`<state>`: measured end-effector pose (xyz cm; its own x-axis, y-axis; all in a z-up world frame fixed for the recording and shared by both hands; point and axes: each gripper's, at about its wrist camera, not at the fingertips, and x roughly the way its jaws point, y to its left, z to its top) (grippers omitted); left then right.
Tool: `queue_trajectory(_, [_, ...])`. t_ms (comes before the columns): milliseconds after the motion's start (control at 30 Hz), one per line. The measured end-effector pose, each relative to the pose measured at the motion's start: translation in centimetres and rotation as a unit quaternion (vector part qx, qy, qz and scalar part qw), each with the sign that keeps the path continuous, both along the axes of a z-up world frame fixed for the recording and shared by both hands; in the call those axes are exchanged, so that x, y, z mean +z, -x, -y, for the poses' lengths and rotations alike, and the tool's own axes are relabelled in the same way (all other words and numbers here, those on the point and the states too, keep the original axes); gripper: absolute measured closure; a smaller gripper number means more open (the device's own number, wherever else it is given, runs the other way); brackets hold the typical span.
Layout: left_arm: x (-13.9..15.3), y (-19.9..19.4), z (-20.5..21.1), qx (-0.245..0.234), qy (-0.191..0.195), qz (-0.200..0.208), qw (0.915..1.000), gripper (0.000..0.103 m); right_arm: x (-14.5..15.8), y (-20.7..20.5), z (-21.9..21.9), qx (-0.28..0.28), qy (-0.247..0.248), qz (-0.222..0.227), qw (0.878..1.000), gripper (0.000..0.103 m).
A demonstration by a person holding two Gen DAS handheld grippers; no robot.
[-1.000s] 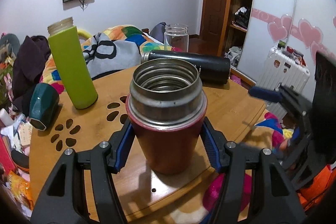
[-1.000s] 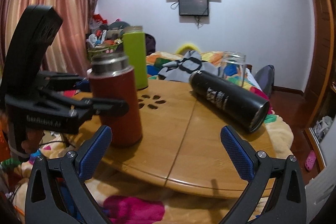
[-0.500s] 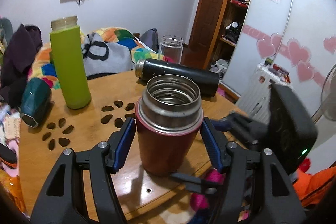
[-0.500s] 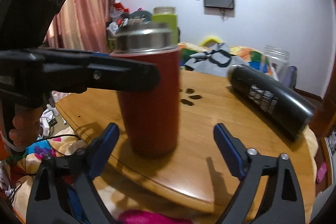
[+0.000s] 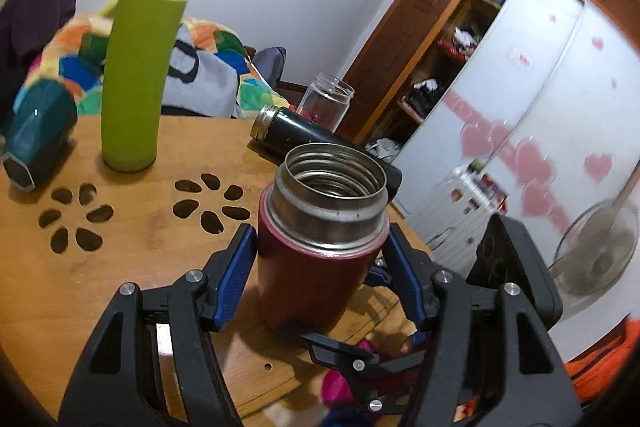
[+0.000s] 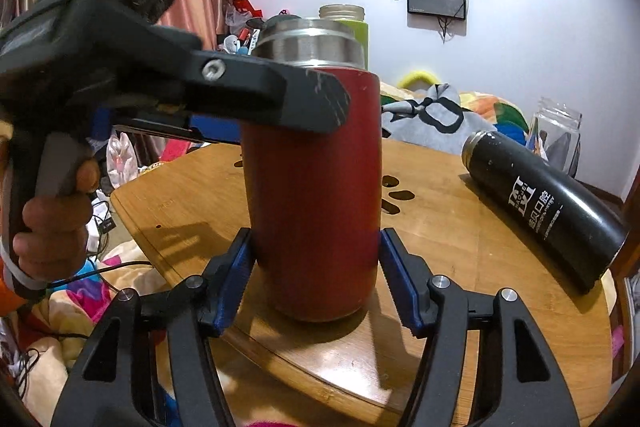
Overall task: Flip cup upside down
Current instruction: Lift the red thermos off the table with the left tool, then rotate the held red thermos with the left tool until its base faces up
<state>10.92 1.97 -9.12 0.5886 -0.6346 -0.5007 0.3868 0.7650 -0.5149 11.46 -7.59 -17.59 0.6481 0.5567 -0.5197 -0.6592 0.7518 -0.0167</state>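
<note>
A red cup (image 5: 312,267) with an open steel mouth stands upright near the front edge of the wooden table (image 5: 132,259). My left gripper (image 5: 320,275) is shut on its upper body, blue pads pressed to both sides. In the right wrist view the same red cup (image 6: 316,195) fills the middle. My right gripper (image 6: 316,275) is shut on its lower part, pads touching both sides. The left gripper's fingers (image 6: 280,99) cross in front of the cup just below the steel neck.
A tall green bottle (image 5: 136,83) stands at the back left, with a dark teal cup (image 5: 36,135) lying beside it. A black flask (image 6: 544,207) lies on its side to the right, and a clear glass jar (image 6: 556,131) is behind it. Flower-shaped cut-outs (image 5: 208,203) mark the tabletop.
My right gripper has moved in from the right and closed around the lower part of the red cup. The left gripper has kept its hold on the cup.
</note>
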Motion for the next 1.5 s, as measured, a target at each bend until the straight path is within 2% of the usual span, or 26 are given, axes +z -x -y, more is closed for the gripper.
queue_trajectory(200, [-0.9, -1.0, -2.5, 0.025, 0.043, -0.031, 0.9983, 0.039, 0.3, 0.4, -0.8, 0.001, 0.011, 0.012, 1.0, 0.044])
queue_trajectory(367, [-2.5, -2.0, -3.7, 0.052, 0.046, -0.073, 0.9949, 0.038, 0.3, -0.1, -0.9, 0.001, 0.006, 0.004, 1.0, 0.044])
queue_trajectory(500, [-4.2, -2.5, -4.8, 0.056, 0.084, -0.103, 0.9896, 0.038, 0.1, -0.6, -0.7, -0.001, 0.002, -0.003, 1.0, 0.044])
queue_trajectory(667, [-4.1, -2.4, -4.6, 0.066, 0.067, -0.103, 0.9903, 0.041, -0.1, -0.7, -0.8, -0.003, 0.006, -0.005, 1.0, 0.044])
queue_trajectory(800, [-3.6, -2.1, -4.1, 0.067, 0.038, -0.087, 0.9932, 0.041, -0.1, -0.5, -0.9, -0.003, 0.007, -0.003, 1.0, 0.044])
queue_trajectory(933, [-2.5, -1.1, -3.1, 0.081, -0.038, -0.045, 0.995, 0.041, -0.1, -0.5, -0.7, -0.001, 0.003, -0.006, 1.0, 0.044])
queue_trajectory(1067, [-1.5, -0.1, -1.5, 0.088, -0.121, 0.008, 0.9888, 0.041, -0.8, -1.0, -0.7, 0.001, 0.006, -0.032, 0.999, 0.044])
queue_trajectory(1167, [-1.1, 0.4, -0.2, 0.085, -0.161, 0.037, 0.9826, 0.048, -1.5, -1.1, -1.0, -0.005, 0.021, -0.043, 0.999, 0.045])
queue_trajectory(1300, [-1.0, 0.6, 0.2, 0.074, -0.174, 0.053, 0.9805, 0.064, -1.5, -1.0, -1.0, -0.009, 0.023, -0.043, 0.999, 0.046])
queue_trajectory(1500, [0.2, 0.8, 0.9, 0.075, -0.177, 0.08, 0.978, 0.075, 0.4, -0.1, 0.1, -0.015, -0.006, -0.018, 1.0, 0.046])
